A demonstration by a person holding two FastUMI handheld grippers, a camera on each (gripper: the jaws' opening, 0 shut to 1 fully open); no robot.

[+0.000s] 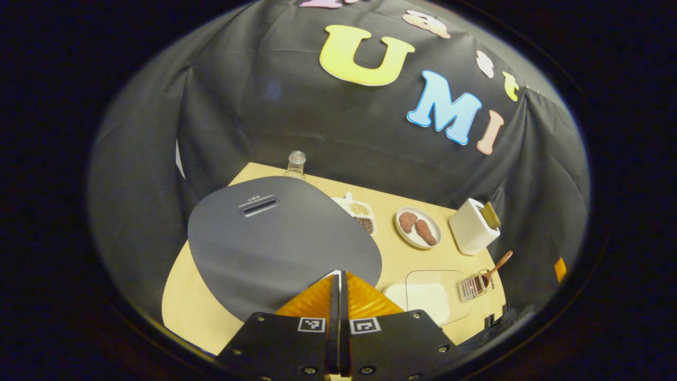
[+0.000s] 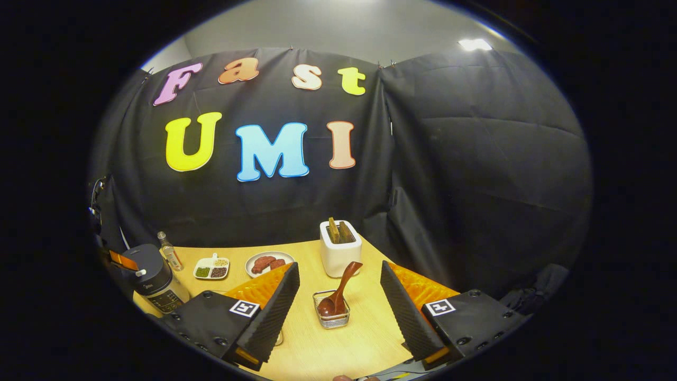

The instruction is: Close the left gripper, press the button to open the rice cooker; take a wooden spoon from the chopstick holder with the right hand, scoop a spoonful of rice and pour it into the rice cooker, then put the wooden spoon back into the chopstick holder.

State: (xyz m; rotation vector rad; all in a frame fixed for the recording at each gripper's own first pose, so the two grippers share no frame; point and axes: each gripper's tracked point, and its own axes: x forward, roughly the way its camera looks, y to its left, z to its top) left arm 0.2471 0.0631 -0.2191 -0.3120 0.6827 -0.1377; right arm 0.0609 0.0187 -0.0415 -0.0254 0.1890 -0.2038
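The rice cooker (image 1: 275, 238) shows its grey lid, closed, in the left gripper view. My left gripper (image 1: 338, 279) is shut with nothing in it, its tips over the lid's near edge; the button is hidden beneath them. A wooden spoon (image 1: 496, 267) leans in the clear chopstick holder (image 1: 475, 286), beside a clear box of rice (image 1: 428, 296). In the right gripper view my right gripper (image 2: 339, 270) is open and hangs short of the spoon (image 2: 338, 296) and its holder (image 2: 331, 316), one finger to each side. The cooker (image 2: 153, 286) stands far left.
A white toaster (image 2: 340, 248) stands behind the holder. To its left are a plate of fried chicken (image 2: 267, 263), a small divided dish of beans (image 2: 211, 269) and a glass bottle (image 2: 169, 253). The table's right edge runs close to the toaster (image 1: 473, 226).
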